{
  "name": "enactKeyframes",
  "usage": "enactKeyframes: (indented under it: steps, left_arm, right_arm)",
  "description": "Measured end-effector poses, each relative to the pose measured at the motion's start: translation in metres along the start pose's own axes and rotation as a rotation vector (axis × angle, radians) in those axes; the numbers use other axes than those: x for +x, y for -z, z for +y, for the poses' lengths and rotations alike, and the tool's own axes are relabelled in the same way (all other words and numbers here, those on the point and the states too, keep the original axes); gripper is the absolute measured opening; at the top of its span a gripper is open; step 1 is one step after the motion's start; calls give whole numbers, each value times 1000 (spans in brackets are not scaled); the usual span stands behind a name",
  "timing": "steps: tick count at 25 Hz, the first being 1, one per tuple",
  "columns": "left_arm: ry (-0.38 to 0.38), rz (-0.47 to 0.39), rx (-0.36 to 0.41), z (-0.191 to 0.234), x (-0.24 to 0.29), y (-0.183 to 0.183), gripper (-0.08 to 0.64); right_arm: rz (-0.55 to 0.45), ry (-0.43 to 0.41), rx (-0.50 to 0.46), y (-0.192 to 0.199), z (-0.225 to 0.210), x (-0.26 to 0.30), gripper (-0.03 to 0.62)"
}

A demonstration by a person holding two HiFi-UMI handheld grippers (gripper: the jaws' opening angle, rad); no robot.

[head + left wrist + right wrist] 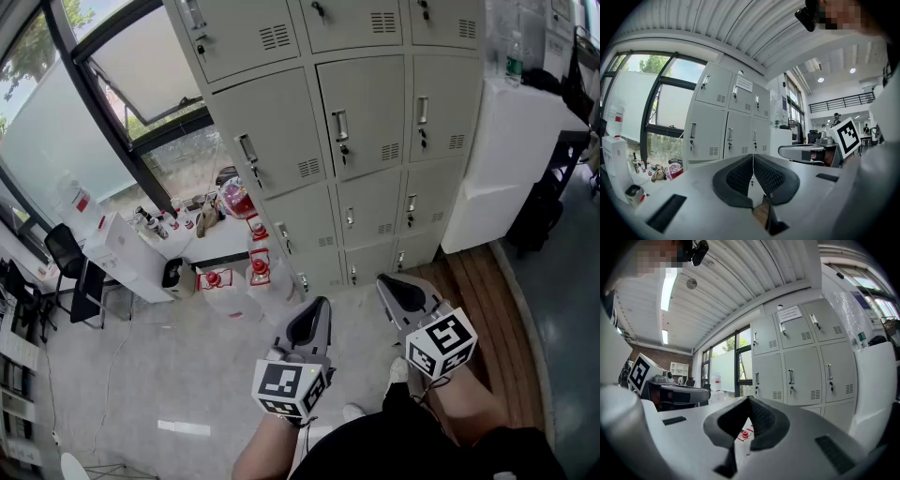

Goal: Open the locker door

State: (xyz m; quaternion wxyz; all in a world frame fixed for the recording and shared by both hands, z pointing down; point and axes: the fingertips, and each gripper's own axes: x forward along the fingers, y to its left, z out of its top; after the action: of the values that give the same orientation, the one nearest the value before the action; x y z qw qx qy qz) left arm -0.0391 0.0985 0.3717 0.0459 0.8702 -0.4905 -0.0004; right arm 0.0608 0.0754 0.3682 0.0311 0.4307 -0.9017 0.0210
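A bank of grey lockers stands ahead of me, every door closed, each with a small metal handle and a vent. My left gripper and my right gripper hang side by side low over the floor, well short of the lockers and pointing toward them. In the left gripper view the left gripper has its pads pressed together with nothing between them, and the lockers are far off. The right gripper is likewise shut and empty, with the lockers beyond it.
Red-capped jugs and clutter sit on the floor at the lockers' left foot. A white cabinet with a bottle on top stands to the right. Big windows fill the left wall. A wooden strip borders the floor on the right.
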Motion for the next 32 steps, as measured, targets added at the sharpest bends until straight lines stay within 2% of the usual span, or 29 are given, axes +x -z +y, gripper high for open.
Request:
enactKeyframes:
  steps: [8,21,32]
  left_arm:
    - [2,-5,-4,4,-3,-2,20]
    - [6,-9,-15,5,3,-3,20]
    - [-37,12,-4,40,29,-3,20]
  right_arm:
    - [-24,-15,25,-5,6,3,54]
    - [-12,-34,-11,-12,8,14,54]
    - [-16,-63,4,-12,-15,62,54]
